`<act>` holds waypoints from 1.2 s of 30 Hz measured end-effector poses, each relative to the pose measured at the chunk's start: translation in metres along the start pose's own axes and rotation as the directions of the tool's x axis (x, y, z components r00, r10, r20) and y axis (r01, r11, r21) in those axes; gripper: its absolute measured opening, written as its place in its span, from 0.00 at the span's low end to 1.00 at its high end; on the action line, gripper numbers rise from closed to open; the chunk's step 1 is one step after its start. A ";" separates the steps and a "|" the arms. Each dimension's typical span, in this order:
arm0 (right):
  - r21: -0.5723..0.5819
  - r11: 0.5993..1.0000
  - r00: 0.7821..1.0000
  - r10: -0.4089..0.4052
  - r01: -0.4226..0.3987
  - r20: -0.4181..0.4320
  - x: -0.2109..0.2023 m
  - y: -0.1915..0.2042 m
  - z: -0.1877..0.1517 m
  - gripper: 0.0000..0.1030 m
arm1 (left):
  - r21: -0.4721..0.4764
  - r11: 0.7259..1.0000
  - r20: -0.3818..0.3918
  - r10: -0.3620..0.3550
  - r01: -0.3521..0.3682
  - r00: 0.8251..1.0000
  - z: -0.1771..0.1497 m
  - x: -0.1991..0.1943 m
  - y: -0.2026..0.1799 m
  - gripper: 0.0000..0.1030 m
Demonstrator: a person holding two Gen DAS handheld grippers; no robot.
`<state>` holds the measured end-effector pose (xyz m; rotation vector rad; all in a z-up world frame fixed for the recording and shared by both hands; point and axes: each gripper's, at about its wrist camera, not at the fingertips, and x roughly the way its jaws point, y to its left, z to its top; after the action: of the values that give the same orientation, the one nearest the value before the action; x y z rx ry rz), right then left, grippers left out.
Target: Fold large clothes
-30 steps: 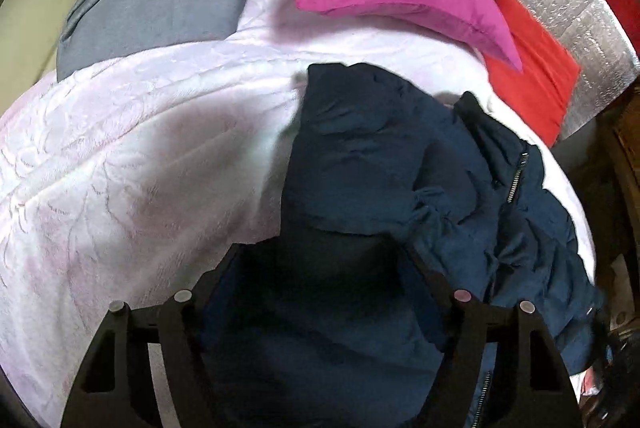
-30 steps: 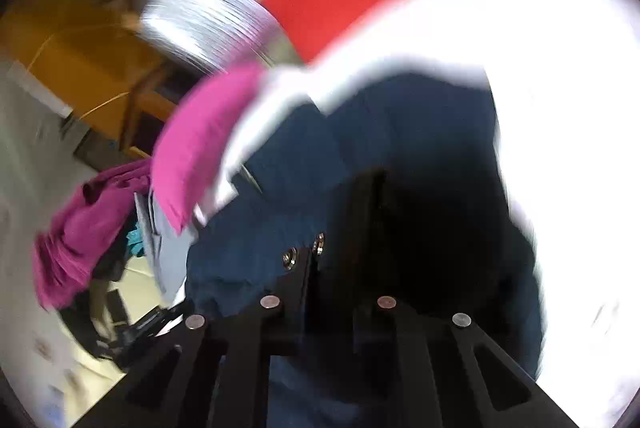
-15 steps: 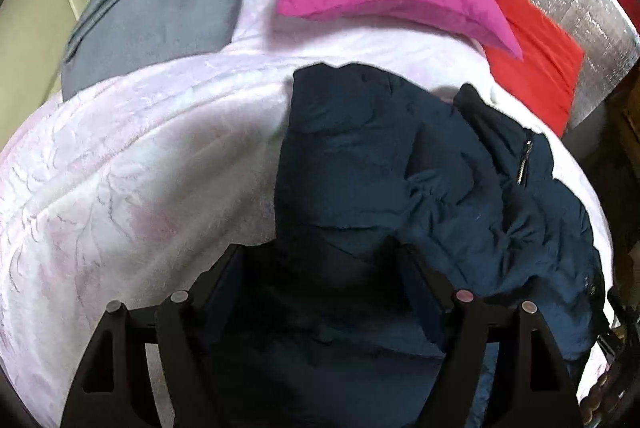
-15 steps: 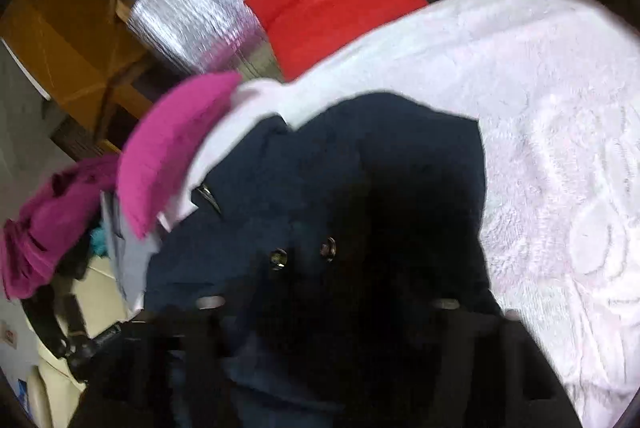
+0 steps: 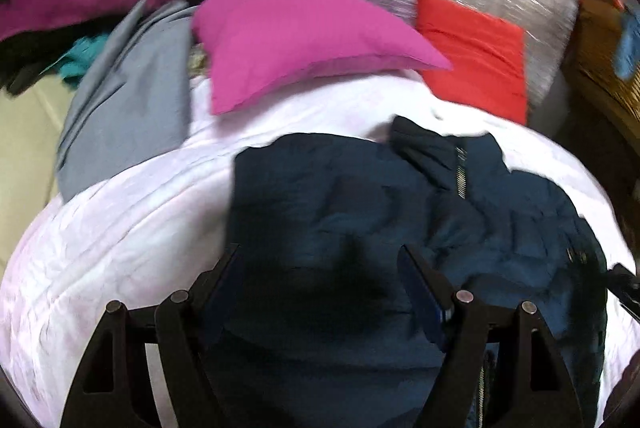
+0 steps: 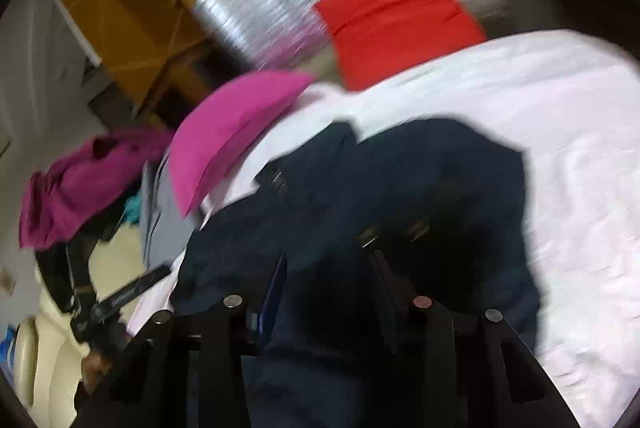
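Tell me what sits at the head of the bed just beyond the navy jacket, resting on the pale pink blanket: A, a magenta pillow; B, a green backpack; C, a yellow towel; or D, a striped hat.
A: a magenta pillow lies on the pale pink blanket just past the far edge of the navy jacket, and both wrist views show it there.

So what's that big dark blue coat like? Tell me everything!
The coat is dark navy and looks puffy and soft. It lies crumpled in a partly folded heap on the pale pink blanket, below the pink pillow. A metal zip runs near its collar, and two snaps show on the front. Both grippers sit just above it; whether they touch is unclear.
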<state>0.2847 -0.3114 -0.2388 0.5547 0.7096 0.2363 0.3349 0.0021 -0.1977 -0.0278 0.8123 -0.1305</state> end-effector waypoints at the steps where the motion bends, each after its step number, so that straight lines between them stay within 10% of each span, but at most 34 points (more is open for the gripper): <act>1: -0.001 1.000 0.999 0.003 -0.003 -0.032 0.009 0.001 -0.004 0.38 | 0.024 1.000 -0.020 -0.011 0.011 1.000 -0.001 0.004 -0.005 0.76; 10: 0.185 0.983 0.973 0.025 0.018 -0.228 0.047 -0.038 -0.017 0.17 | 0.086 0.996 -0.229 0.016 0.004 0.973 -0.016 0.054 -0.008 0.81; 15: 0.274 0.960 0.970 0.110 -0.048 -0.215 0.032 -0.043 -0.014 0.25 | 0.041 0.999 -0.241 -0.015 0.026 0.970 -0.010 0.040 -0.003 0.81; 17: 0.333 0.938 0.963 0.174 -0.097 -0.208 0.024 -0.042 -0.018 0.50 | -0.023 0.995 -0.257 -0.098 0.095 0.961 -0.010 0.030 0.001 0.81; 18: 0.354 0.928 0.959 0.196 -0.114 -0.204 0.017 -0.043 -0.019 0.61 | -0.063 0.988 -0.267 -0.151 0.139 0.952 -0.011 0.025 0.004 0.81; 25: 0.464 0.880 0.945 0.232 -0.103 -0.230 0.017 -0.043 -0.048 0.63 | -0.291 0.915 -0.369 -0.376 0.279 0.850 -0.038 0.028 0.012 0.81; 34: 0.608 0.775 0.971 0.237 -0.172 -0.028 0.030 -0.075 -0.048 0.63 | -0.545 0.782 -0.216 -0.480 0.303 0.851 -0.034 0.051 0.048 0.81; 36: 0.609 0.773 0.976 0.219 -0.179 0.009 0.031 -0.079 -0.046 0.50 | -0.562 0.765 -0.186 -0.487 0.315 0.853 -0.033 0.053 0.051 0.81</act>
<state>0.2782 -0.3464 -0.3287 1.2548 0.7880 0.2208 0.3527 0.0468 -0.2621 -0.7190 1.1469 -0.3360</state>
